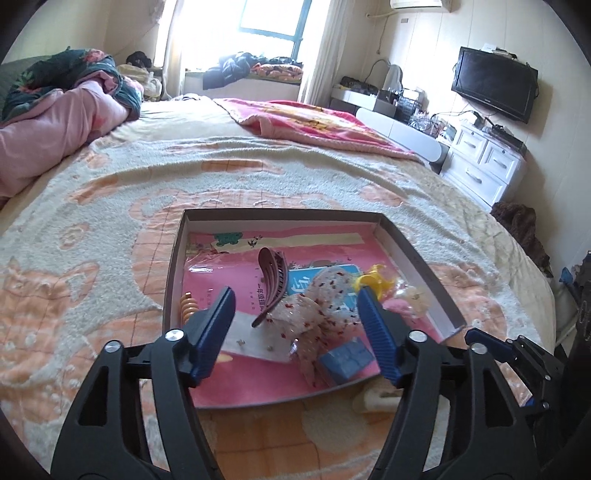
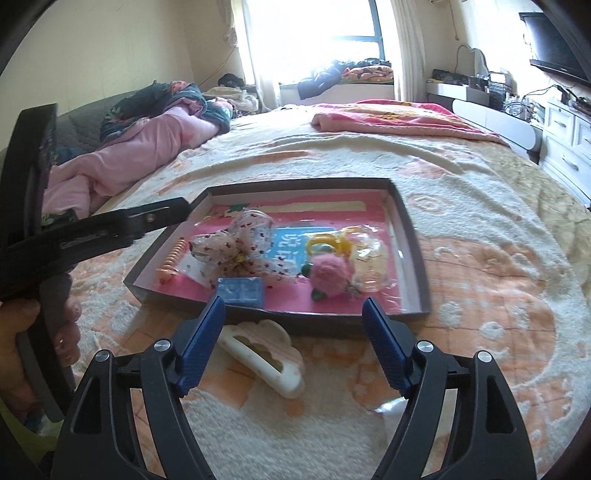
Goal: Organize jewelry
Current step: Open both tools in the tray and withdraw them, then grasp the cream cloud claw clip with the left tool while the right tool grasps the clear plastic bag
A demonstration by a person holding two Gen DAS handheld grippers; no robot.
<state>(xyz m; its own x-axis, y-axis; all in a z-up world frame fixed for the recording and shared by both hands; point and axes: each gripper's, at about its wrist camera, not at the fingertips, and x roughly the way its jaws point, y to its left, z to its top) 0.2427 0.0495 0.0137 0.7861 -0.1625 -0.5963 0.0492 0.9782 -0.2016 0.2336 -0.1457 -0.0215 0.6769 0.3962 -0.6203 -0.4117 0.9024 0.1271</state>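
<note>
Resting on the blanket (image 2: 461,206), the shallow box (image 2: 415,258) lay just ahead of both spread, empty grippers: left (image 1: 297,314), right (image 2: 295,317). The white hair claw (image 2: 264,349) lay outside it, between the right fingers, long axis running near-right to far-left.

Blown-out window (image 1: 271,16) backlight, fisheye-bent dark corners, soft blur

Fuzzy looped-cloth blanket (image 2: 461,206), matt cardboard tray (image 2: 415,243) (glossy pink liner), smooth plastic claw clip (image 2: 266,347)
</note>
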